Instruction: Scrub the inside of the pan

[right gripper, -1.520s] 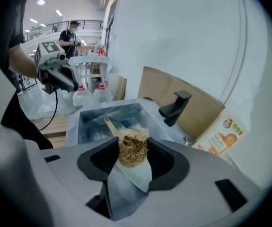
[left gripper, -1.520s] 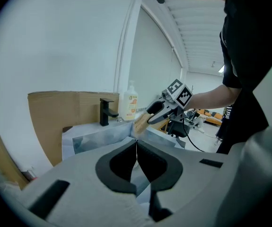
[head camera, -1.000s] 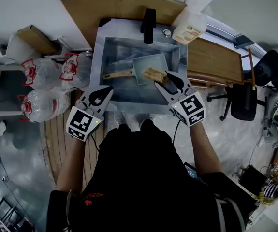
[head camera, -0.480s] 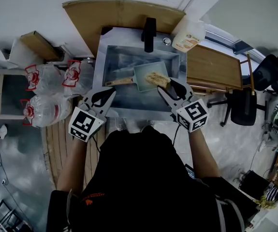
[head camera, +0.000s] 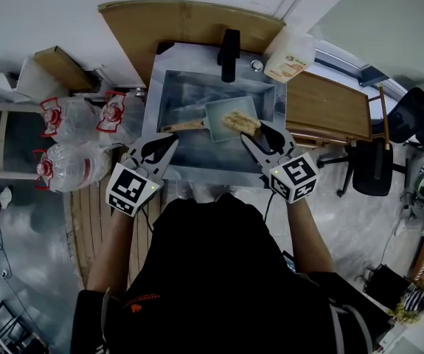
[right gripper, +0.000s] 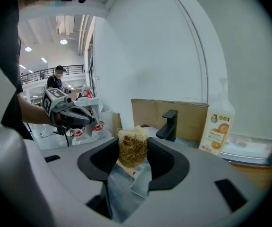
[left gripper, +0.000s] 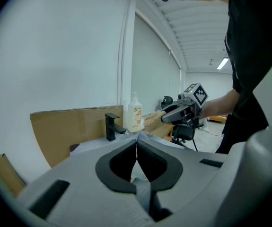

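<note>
The pale grey-green square pan with a wooden handle (head camera: 223, 115) lies in the stainless steel sink (head camera: 155, 113) at the upper middle of the head view, its handle pointing toward the frame's left. It sits below the black tap (head camera: 228, 46), with the white soap bottle with an orange label (head camera: 288, 53) off to the upper right. The right gripper (head camera: 254, 133) has its jaws clamped on a tan, fibrous scrubbing pad (right gripper: 132, 148). From above, that pad overlaps the right part of the pan, though I can't tell whether it is pressing on the metal or hovering just above it. Compared with a second ago the pad has slid only a little, toward the pan's near right corner, and over the last half second both grippers have barely shifted. To me that looks like a short, slow stroke or a pause rather than vigorous scrubbing, so most of the pan's inside likely still needs attention. The left gripper (head camera: 166, 143) waits at the sink's near left edge, close to the handle but apart from it. Its jaws are pressed together on nothing, so the pan is not being steadied and might skate under a firmer push.
</note>
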A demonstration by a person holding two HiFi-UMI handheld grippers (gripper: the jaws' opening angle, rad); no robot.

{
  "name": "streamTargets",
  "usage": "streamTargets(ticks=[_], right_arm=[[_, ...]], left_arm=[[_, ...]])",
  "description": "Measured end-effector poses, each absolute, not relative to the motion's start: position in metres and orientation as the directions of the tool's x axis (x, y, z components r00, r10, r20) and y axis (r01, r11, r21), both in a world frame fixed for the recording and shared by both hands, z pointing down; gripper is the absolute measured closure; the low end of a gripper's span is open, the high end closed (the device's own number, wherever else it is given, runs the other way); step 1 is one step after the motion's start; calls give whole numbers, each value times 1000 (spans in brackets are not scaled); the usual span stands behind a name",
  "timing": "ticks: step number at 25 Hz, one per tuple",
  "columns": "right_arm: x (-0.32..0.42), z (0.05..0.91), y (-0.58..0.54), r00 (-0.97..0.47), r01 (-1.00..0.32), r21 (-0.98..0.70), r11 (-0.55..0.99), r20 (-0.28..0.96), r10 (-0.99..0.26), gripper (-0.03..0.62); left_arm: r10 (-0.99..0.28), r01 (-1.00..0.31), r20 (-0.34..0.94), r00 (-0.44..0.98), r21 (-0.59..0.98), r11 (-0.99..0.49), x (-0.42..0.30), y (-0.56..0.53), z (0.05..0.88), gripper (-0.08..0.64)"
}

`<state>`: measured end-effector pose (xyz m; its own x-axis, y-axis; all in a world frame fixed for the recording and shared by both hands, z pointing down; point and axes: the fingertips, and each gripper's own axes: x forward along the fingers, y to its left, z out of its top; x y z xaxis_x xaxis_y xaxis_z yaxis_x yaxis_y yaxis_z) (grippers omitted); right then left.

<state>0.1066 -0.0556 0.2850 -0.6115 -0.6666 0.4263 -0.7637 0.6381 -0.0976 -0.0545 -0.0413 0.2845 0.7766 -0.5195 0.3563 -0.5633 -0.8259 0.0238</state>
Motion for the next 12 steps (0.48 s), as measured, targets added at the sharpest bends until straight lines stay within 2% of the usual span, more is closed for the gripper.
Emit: streamTargets(ticks=[12], right_arm=[[118,290,-50,-599,-772,-99,628,444,-666,405]], left_arm=[[-525,-571,361,770,23,-821,-56,-38,285,540]])
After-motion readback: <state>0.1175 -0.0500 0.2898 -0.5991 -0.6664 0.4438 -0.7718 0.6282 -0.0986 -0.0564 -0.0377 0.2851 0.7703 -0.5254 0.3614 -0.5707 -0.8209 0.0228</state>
